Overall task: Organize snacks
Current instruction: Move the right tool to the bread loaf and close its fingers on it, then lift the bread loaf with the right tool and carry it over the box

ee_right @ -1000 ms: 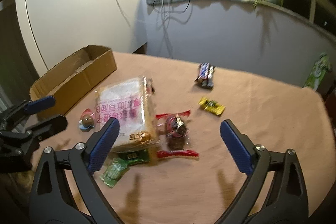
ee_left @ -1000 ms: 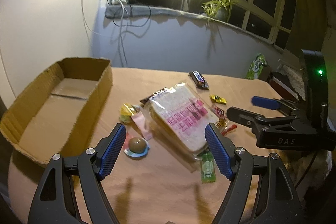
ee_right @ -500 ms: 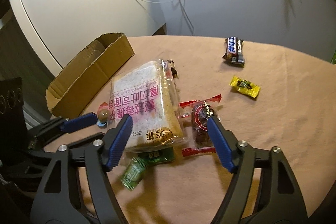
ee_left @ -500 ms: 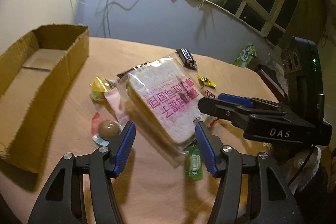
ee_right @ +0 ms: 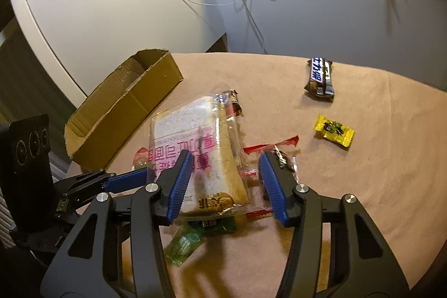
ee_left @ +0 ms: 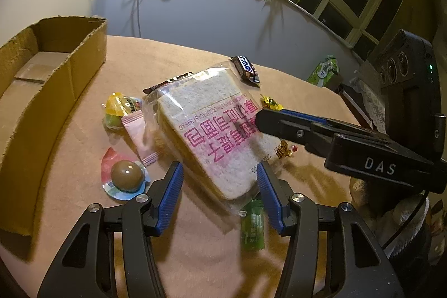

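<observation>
A clear bag of sliced bread (ee_left: pixel 212 130) with pink print lies in the middle of the tan table among small snacks; it also shows in the right wrist view (ee_right: pixel 195 158). My left gripper (ee_left: pixel 219 175) is open, its blue pads either side of the bag's near corner. My right gripper (ee_right: pixel 226 158) is open, its pads astride the bag's other end; it shows from the side in the left wrist view (ee_left: pixel 282 116). An open cardboard box (ee_left: pixel 42 91) stands at the left, also in the right wrist view (ee_right: pixel 125 105).
Around the bread lie a brown jelly cup (ee_left: pixel 125 175), a yellow-green packet (ee_left: pixel 120 108), a pink sachet (ee_left: pixel 139 136), a green sachet (ee_left: pixel 252 225), a chocolate bar (ee_right: pixel 320 80), a yellow candy (ee_right: pixel 333 130) and a red-wrapped snack (ee_right: pixel 279 155). A grey wall bounds the table behind.
Both grippers have moved in toward the bread bag and narrowed their opening; their pads now flank opposite ends of the bag. The bag and snacks have not moved.
</observation>
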### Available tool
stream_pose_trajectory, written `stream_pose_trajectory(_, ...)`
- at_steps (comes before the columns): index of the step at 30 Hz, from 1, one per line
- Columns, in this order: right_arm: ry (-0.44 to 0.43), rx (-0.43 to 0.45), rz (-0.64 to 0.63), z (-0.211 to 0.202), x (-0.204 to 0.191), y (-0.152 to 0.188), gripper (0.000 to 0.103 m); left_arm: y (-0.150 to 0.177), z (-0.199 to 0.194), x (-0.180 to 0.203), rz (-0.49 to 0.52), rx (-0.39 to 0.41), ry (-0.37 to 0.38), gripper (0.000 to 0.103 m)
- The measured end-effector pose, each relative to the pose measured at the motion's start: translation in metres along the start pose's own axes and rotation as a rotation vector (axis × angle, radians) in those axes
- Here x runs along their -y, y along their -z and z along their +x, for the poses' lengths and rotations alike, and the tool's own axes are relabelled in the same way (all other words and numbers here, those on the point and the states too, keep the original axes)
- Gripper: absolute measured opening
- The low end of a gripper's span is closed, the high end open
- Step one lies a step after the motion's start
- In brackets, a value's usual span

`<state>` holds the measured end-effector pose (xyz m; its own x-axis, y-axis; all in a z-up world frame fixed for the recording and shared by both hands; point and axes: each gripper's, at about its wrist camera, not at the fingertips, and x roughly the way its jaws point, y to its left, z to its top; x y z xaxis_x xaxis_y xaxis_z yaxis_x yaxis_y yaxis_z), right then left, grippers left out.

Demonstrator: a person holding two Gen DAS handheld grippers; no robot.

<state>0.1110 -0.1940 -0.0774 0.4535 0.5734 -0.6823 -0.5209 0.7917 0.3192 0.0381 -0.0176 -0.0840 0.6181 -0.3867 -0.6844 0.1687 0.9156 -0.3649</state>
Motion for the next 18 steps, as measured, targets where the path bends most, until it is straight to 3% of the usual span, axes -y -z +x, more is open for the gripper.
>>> stream_pose_trajectory(4, -0.043, -0.039, 0.003, 0.01, -0.003, -0.001, 0.045, -0.001, -0.001, 0.0, 0.007, 0.002, -0.003, 0.048)
stream_pose_trajectory(12, -0.081, -0.066, 0.036, 0.018, 0.001, -0.001, 0.045, -0.002, 0.001, 0.0, 0.022, 0.004, -0.004, 0.045)
stream_pose_trajectory(18, -0.086, -0.065, 0.022, 0.018, -0.01, 0.0, 0.045, -0.004, -0.01, 0.003, 0.05, 0.05, -0.046, 0.045)
